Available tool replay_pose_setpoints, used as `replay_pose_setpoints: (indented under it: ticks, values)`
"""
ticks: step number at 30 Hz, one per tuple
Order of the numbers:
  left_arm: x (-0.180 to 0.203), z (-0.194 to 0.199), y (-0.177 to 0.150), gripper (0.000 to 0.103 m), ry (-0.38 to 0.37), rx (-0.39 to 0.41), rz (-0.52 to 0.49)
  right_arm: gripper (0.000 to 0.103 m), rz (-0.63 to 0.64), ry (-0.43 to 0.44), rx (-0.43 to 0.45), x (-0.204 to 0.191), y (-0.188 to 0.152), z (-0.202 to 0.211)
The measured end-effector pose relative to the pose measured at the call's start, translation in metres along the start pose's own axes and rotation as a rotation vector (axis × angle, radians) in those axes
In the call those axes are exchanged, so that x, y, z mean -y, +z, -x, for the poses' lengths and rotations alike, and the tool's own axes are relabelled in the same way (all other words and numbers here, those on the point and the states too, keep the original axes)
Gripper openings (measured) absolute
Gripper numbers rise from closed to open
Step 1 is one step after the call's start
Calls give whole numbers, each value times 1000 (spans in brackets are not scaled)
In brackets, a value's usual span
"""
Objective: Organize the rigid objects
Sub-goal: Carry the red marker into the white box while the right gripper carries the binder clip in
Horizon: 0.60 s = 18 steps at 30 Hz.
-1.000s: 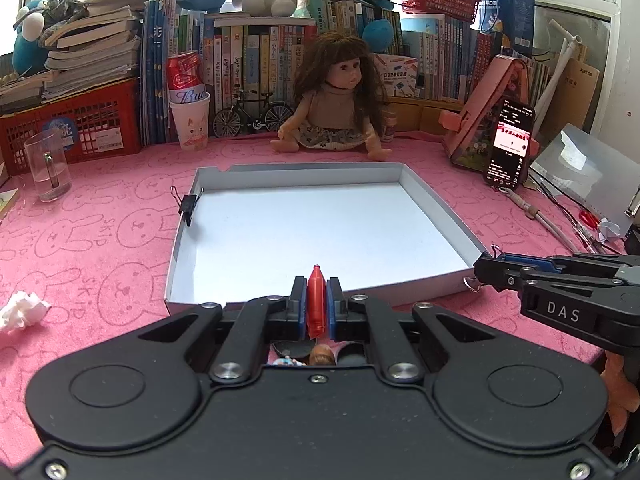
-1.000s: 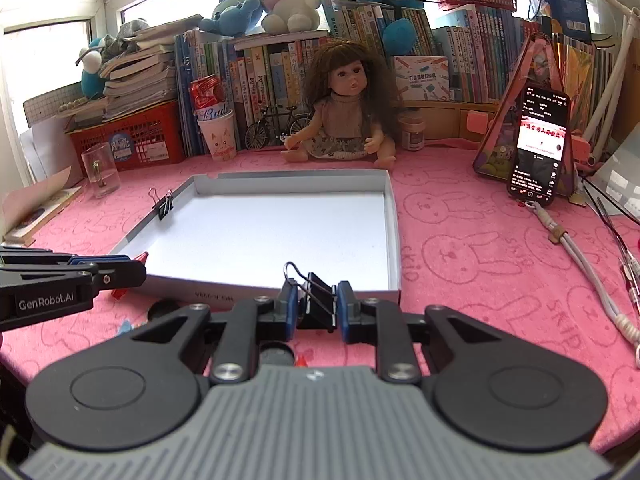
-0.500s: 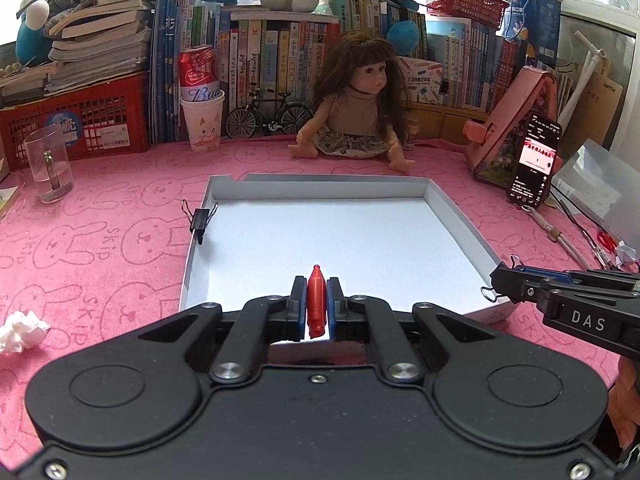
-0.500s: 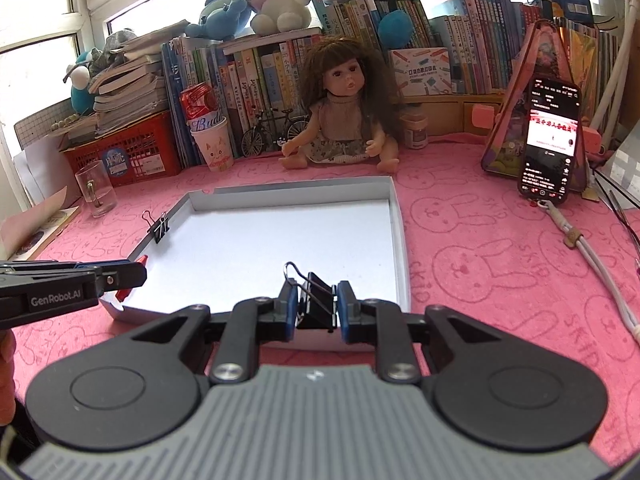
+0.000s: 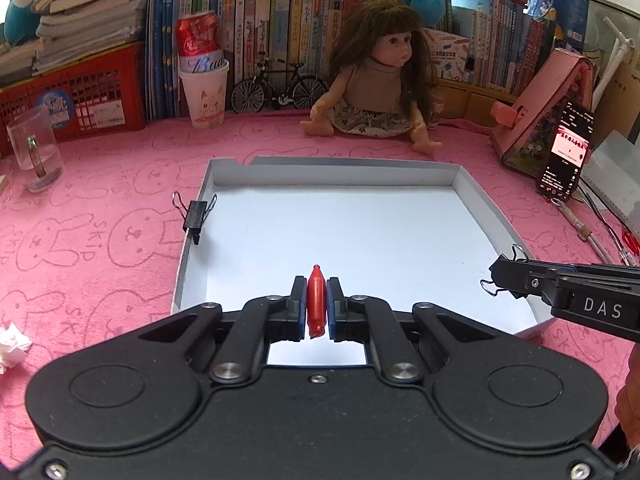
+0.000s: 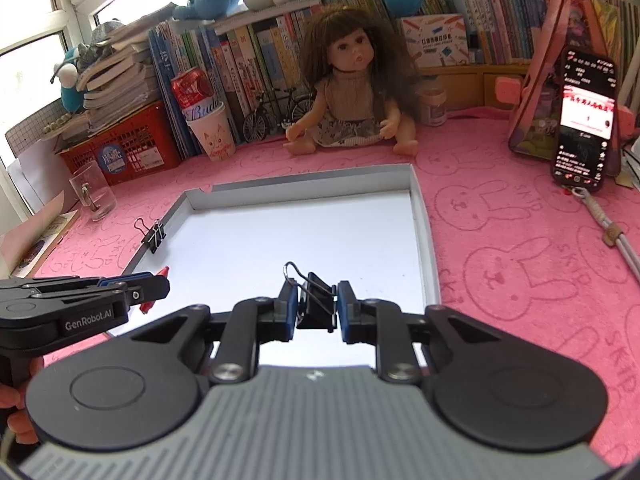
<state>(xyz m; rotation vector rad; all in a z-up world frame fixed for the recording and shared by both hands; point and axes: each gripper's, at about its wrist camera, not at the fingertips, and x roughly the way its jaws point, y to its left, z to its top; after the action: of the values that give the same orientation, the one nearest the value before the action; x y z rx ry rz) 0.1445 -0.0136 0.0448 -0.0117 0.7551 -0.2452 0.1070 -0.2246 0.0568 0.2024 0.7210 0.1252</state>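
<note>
Left gripper (image 5: pixel 316 304) sits low in the centre of its own view, its blue pads squeezed tight on a small red crayon (image 5: pixel 315 306) that stands upright between them, tip poking up past the fingertips. Under it lies the white floor of a shallow grey box (image 5: pixel 192 256), which fills the middle of the frame on a pink cloth (image 5: pixel 100 248) printed with rabbits.

Over in the right wrist view, the right gripper (image 6: pixel 317 310) is clamped on a black binder clip (image 6: pixel 318 306), pads pressing its sides, one wire handle sticking up at the upper left of the clip. This one is over the box's lower edge too, near the right wall.

From the left wrist view the right gripper comes in at the right edge, the clip's wire loops showing at its tip above the box's right wall. From the right wrist view the left gripper enters at the lower left, the red crayon peeking out in front of it and behind it.

A second black clip (image 5: pixel 196 216) is pinned on the box's left wall, left of centre in the frame. Further up, a doll (image 5: pixel 376 88) sits against a row of books (image 5: pixel 280 20), a glass (image 5: pixel 34 152) stands at the far left, and a phone (image 5: pixel 566 156) leans at the right.
</note>
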Motion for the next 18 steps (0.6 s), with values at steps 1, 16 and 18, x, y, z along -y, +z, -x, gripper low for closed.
replay_pose_setpoints:
  ticks: [1,16,18]
  values:
    - [-1,-4,1,10,-1,-8,5,25,-7,1,-7,1,1,-3]
    - [-4,-34,3,10,8,-56,18,25,-35,-11,-66,0,2,-32]
    - [-5,-36,2,10,11,-59,19,25,-38,-15,-69,0,3,-34]
